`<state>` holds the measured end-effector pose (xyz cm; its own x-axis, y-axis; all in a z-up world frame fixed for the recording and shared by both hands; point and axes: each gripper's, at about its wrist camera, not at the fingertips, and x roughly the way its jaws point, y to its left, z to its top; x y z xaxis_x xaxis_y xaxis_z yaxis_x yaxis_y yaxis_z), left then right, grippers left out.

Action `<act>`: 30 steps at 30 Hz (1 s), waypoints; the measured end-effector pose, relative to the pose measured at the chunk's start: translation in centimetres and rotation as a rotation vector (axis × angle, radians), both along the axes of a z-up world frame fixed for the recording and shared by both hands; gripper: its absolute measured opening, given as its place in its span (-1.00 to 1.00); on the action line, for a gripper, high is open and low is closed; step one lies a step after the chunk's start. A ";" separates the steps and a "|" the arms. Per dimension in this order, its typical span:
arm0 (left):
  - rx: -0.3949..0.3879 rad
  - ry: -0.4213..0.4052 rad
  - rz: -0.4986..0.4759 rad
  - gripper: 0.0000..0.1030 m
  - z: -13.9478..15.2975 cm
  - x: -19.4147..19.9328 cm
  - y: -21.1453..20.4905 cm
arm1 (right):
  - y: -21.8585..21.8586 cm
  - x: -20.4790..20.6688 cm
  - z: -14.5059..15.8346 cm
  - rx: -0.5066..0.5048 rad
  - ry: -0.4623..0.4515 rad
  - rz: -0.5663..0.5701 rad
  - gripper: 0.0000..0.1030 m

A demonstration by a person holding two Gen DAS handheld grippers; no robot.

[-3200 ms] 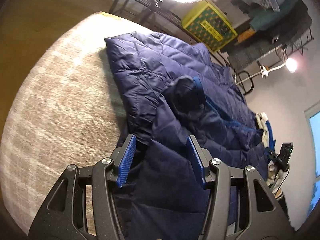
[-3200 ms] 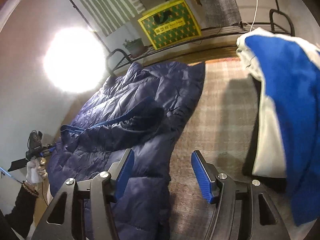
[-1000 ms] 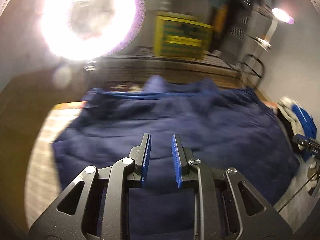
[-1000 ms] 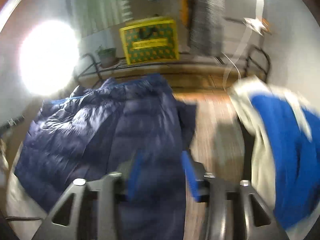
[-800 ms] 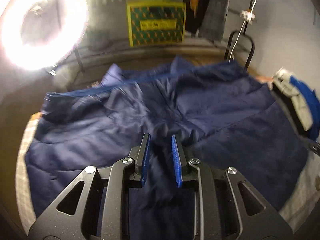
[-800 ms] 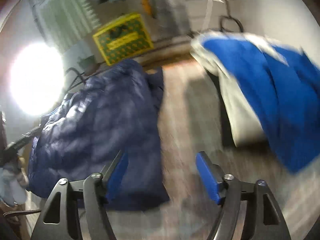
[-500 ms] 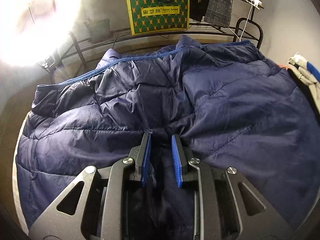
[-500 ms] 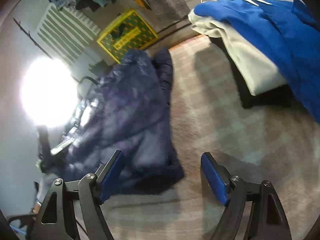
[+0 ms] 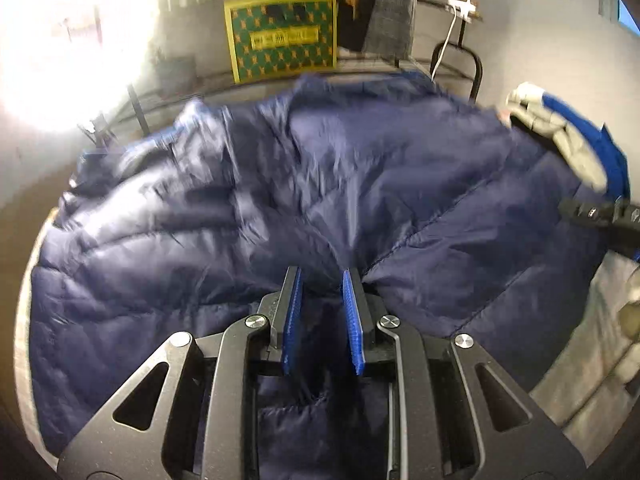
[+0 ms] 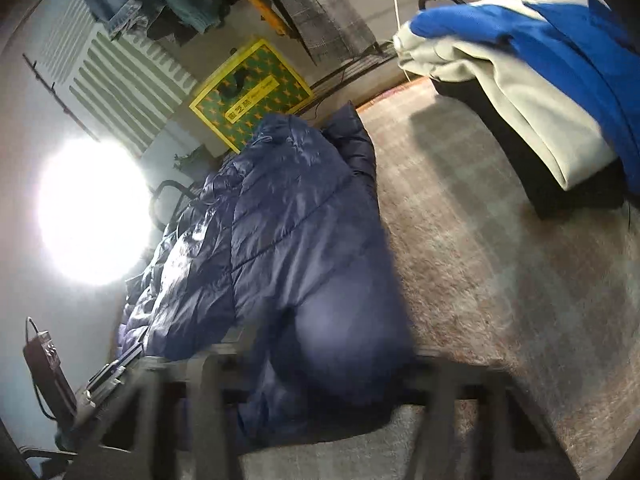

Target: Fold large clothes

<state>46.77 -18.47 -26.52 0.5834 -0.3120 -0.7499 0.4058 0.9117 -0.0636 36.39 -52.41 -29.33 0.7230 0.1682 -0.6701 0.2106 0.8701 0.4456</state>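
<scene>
A large navy quilted down jacket (image 9: 280,208) lies spread over the plaid-covered table (image 10: 480,240). My left gripper (image 9: 322,280) is shut on a bunched fold of the jacket, with fabric pinched between its blue pads (image 9: 292,312). In the right wrist view the jacket (image 10: 288,248) lies folded along the table's left side. My right gripper sits at the bottom of that view, heavily motion-blurred; its fingertips cannot be made out. It also shows at the right edge of the left wrist view (image 9: 600,216).
A folded blue and white garment (image 10: 540,80) lies on a black block at the table's right. A yellow-green box (image 10: 248,92) sits on a metal rack behind. A bright ring light (image 10: 88,208) glares at the left. Clothes hang on the far rack.
My left gripper stays shut on the jacket fold and has shifted, dragging the fabric. My right gripper has swung quickly and is now blurred low over the jacket's near end.
</scene>
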 end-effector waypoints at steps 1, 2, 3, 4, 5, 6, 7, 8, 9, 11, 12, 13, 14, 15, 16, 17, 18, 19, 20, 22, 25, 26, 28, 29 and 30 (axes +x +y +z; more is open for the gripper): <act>-0.004 -0.011 0.001 -0.61 -0.5 0.0 -0.1 | 0.3 0.0 0.3 -0.018 -0.003 0.005 -0.53; -0.009 -0.036 0.001 -0.61 -0.6 -0.2 -0.1 | 0.5 -0.2 0.6 -0.038 -0.005 0.005 -0.63; -0.001 -0.041 0.000 -0.61 -0.7 -0.2 -0.2 | 0.7 -0.3 1.1 -0.056 -0.012 0.008 -0.69; 0.008 -0.041 -0.004 -0.61 -0.5 -0.1 -0.3 | 0.9 -0.5 1.7 -0.076 -0.026 0.012 -0.70; 0.015 -0.041 -0.009 -0.61 -0.4 -0.1 -0.3 | 1.1 -0.9 2.6 -0.099 -0.041 0.018 -0.72; 0.007 -0.037 -0.001 -0.61 0.0 -0.3 0.0 | 1.3 -1.1 3.1 -0.114 -0.052 0.021 -0.73; -0.019 -0.038 0.014 -0.61 0.4 -0.6 0.5 | 1.7 -1.1 4.0 -0.139 -0.069 0.028 -0.74; -0.055 -0.047 0.028 -0.61 0.9 -1.3 1.0 | 2.0 -1.0 4.8 -0.157 -0.079 0.036 -0.74; -0.088 -0.057 0.033 -0.61 1.3 -1.9 1.4 | 2.5 -1.0 5.5 -0.181 -0.088 0.046 -0.75; -0.099 -0.056 0.016 -0.61 1.3 -2.9 1.5 | 3.6 -1.1 6.8 -0.232 -0.109 0.065 -0.75; -0.091 -0.035 0.007 -0.61 0.7 -2.9 1.4 | 4.5 -1.1 7.6 -0.269 -0.121 0.077 -0.75; -0.089 -0.010 0.006 -0.61 0.1 -2.6 1.3 | 5.2 -1.3 8.0 -0.298 -0.130 0.087 -0.75; -0.110 0.022 0.009 -0.61 -0.7 -2.1 1.6 | 5.8 -1.4 8.4 -0.313 -0.135 0.095 -0.75; -0.135 0.034 0.012 -0.61 -0.8 -1.8 1.9 | 6.6 -1.4 8.9 -0.324 -0.141 0.107 -0.76; -0.161 0.062 0.012 -0.61 -0.6 -1.4 2.3 | 7.1 -1.3 9.2 -0.330 -0.144 0.112 -0.76; -0.181 0.082 0.016 -0.61 -0.4 -1.3 2.8 | 7.7 -1.1 9.5 -0.341 -0.148 0.116 -0.76; -0.212 0.092 0.028 -0.61 0.2 -1.4 3.8 | 8.6 -1.1 10.1 -0.361 -0.157 0.125 -0.76; -0.227 0.083 0.033 -0.61 0.6 -1.8 4.5 | 9.3 -1.1 10.5 -0.376 -0.162 0.134 -0.76; -0.246 0.063 0.043 -0.61 1.4 -2.4 5.8 | 10.0 -1.1 11.0 -0.392 -0.169 0.145 -0.77; -0.282 0.017 0.075 -0.61 3.4 -4.1 9.4 | 12.0 -1.2 12.1 -0.438 -0.190 0.179 -0.77; -0.302 -0.047 0.146 -0.61 5.5 -6.8 14.8 | 14.8 -1.4 13.5 -0.512 -0.231 0.227 -0.77; -0.309 -0.074 0.173 -0.61 6.2 -7.9 16.8 | 15.9 -1.4 13.8 -0.535 -0.245 0.244 -0.77; -0.315 -0.134 0.248 -0.61 7.5 -10.1 21.1 | 18.0 -1.5 14.4 -0.573 -0.271 0.280 -0.77; -0.316 -0.158 0.281 -0.61 7.9 -11.0 23.0 | 19.0 -1.5 14.5 -0.585 -0.280 0.302 -0.77; -0.317 -0.188 0.326 -0.60 8.2 -12.3 25.3 | 20.2 -1.6 14.6 -0.595 -0.287 0.329 -0.77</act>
